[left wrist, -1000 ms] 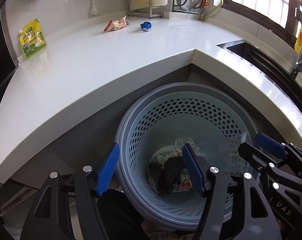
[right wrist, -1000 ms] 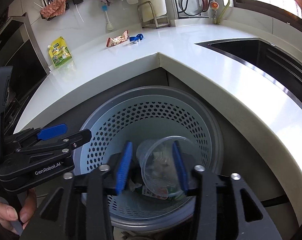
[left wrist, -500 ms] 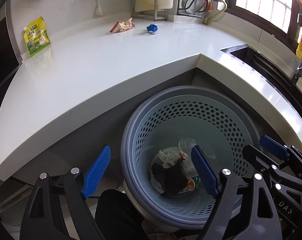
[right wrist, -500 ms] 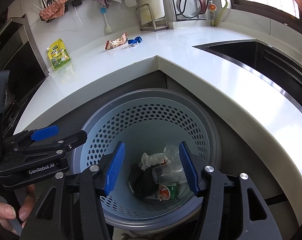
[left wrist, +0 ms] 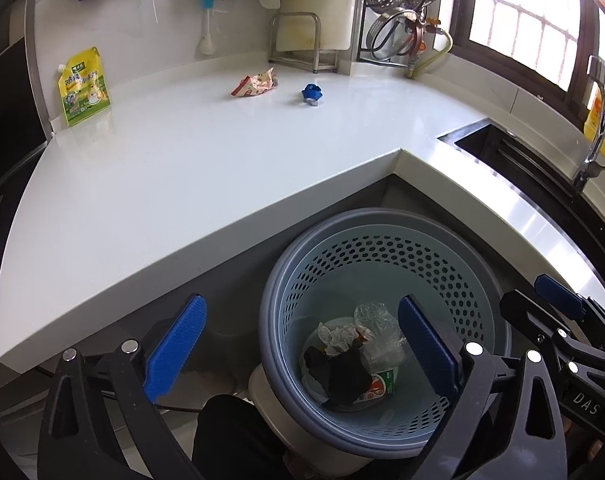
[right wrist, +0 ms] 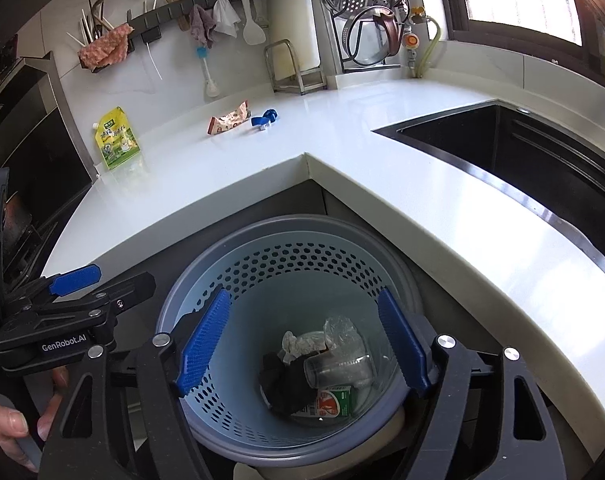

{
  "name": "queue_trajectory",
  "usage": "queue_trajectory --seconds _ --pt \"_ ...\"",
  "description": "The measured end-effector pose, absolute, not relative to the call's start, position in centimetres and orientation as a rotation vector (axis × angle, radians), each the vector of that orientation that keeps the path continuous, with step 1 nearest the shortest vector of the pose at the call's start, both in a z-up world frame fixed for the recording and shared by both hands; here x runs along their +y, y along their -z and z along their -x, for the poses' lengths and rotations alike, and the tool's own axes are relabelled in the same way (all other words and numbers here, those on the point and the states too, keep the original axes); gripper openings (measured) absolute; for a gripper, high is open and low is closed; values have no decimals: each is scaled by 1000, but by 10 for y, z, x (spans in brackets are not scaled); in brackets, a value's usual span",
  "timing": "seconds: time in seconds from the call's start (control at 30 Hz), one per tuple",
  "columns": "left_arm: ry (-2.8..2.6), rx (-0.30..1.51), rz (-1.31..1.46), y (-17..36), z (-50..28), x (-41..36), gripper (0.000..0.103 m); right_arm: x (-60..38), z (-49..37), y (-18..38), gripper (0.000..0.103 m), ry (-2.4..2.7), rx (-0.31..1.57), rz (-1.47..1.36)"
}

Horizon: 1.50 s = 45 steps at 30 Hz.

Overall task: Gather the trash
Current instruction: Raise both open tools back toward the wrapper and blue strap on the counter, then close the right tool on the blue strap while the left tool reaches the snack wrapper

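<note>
Below, clear cup [right wrist: 338, 368] in the basket [right wrist: 286, 276] (both grippers' jaws spread, empty).

The green-and-yellow standing pouch [left wrist: 83, 87] at ten o'clock carries unreadably small print; black crumpled trash [right wrist: 286, 382] hides the bin's floor.

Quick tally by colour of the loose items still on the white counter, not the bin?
Yellow-green: 1, the pouch
Red-beige: 1, the snack wrapper
Blue: 1, the small blue piece
Total: 3, all at the back of the counter.
</note>
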<state>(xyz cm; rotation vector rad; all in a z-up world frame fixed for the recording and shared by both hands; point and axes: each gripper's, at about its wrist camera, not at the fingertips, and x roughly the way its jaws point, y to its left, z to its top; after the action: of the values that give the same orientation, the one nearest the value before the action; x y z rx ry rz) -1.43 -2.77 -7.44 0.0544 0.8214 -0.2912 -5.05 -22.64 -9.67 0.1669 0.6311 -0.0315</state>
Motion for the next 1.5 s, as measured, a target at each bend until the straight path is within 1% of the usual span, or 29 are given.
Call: queue_trajectory --seconds 0.2,0.4,0.53,0.7,0.93,1.17,1.5 --pt "292 753 -40 50 5 -17 97 -218 41 80 80 14 597 -147" --pt "262 683 -47 29 -28 -6 97 -211 11 63 80 10 588 -99" --pt "259 658 -15 17 -62 5 97 -210 -21 48 80 20 567 -68" --pt "227 665 -41 9 -111 13 97 -217 -73 36 80 20 575 -83" --pt "205 656 -74 -4 -182 19 97 -208 -150 21 80 43 606 -25" --pt "235 703 -103 10 -251 18 97 -191 -220 13 80 6 650 -27" --pt "260 794 -99 40 -314 19 97 -192 -305 46 80 50 799 -50"
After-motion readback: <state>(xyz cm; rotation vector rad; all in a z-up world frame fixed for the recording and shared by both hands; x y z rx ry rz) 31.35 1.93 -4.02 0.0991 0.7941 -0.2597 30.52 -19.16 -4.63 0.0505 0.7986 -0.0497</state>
